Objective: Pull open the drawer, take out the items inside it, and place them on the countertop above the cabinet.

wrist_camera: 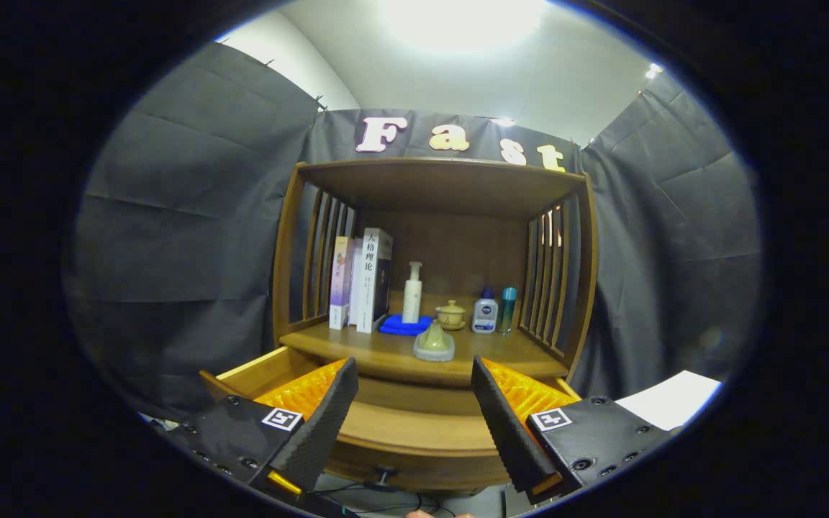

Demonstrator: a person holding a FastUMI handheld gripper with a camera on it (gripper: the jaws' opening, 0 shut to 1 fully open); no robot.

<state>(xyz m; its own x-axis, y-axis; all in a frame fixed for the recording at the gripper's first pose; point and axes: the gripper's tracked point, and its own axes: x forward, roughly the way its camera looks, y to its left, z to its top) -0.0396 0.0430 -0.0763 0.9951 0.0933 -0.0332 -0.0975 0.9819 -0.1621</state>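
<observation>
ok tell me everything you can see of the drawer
The drawer is brown wood, pulled open below the countertop. A small dark knob sits on its front panel. The open gripper hovers above it, fingers spread and touching nothing. The fingers hide much of its inside, so its contents cannot be made out.

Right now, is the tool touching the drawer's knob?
Apart. In the gripper view the tool is open, its fingers spread wide above the pulled-out drawer, while the knob sits below, between them, clear of both.
</observation>
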